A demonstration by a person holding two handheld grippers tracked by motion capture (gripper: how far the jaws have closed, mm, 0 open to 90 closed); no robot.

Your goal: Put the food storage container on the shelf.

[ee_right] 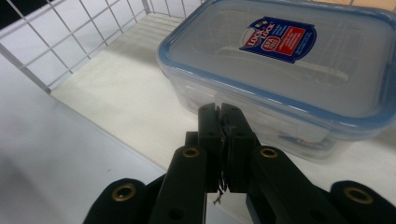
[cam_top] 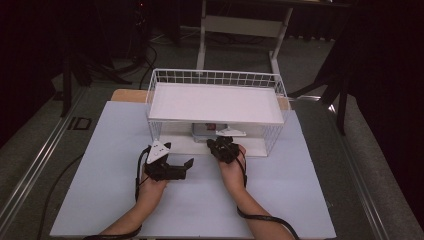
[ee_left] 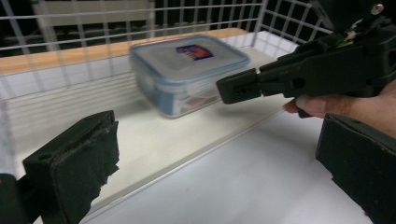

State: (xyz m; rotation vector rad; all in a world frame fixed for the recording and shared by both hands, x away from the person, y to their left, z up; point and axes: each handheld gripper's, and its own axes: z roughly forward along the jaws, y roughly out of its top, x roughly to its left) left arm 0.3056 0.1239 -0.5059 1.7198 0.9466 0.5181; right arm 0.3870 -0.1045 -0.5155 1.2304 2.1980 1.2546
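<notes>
Two grippers out front: the right gripper (ee_right: pixel 220 114) has its jaws pressed together on nothing, tips just short of the near wall of one clear plastic container (ee_right: pixel 285 74), while the left gripper (ee_left: pixel 215 154) stands wide apart and empty over the white table (cam_top: pixel 200 200). That single container sits on the lower shelf of one white wire rack (cam_top: pixel 216 78), under its upper shelf. One red-and-blue sticker (ee_right: pixel 279 38) on the blue-rimmed lid reads "LOCK & LOCK"; the smaller print is too fine to read.
</notes>
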